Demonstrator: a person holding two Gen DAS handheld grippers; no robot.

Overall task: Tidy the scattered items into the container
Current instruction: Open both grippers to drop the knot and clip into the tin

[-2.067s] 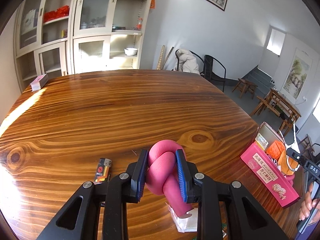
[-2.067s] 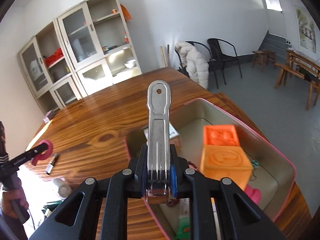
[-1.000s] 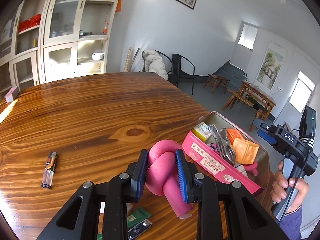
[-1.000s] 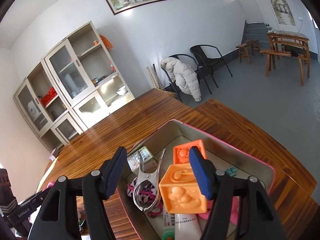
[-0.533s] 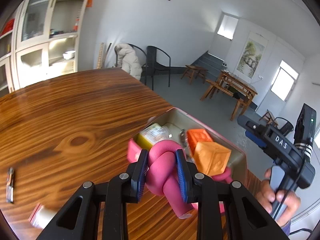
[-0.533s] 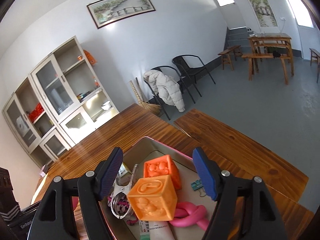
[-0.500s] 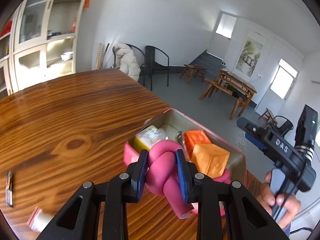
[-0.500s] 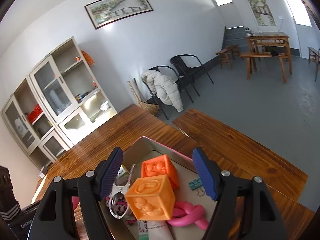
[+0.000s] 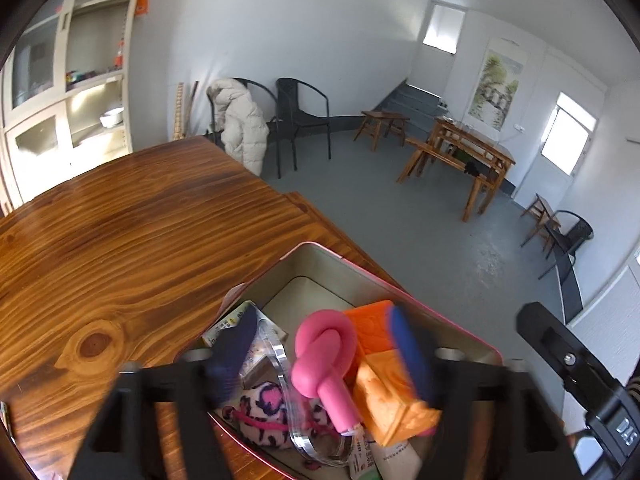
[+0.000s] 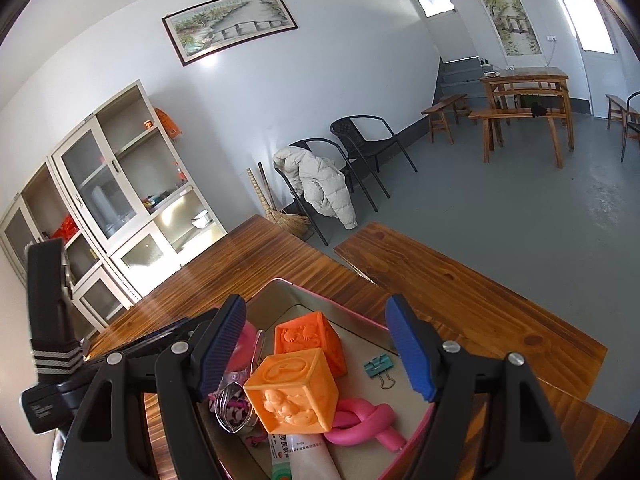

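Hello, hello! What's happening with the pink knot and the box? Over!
Left gripper jaws just opened, pink knot loose between them, over the box. Right gripper open, empty, above the orange blocks. Nothing blocking.

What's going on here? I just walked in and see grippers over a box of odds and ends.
A person is tidying loose items into a pink tin on a wooden table, with a handheld gripper in each hand. The left gripper has just been opening over the tin; a pink knotted tube sits between its jaws, no longer pinched. The right gripper hangs open and empty above two orange blocks, a second pink knot and a binder clip already inside.
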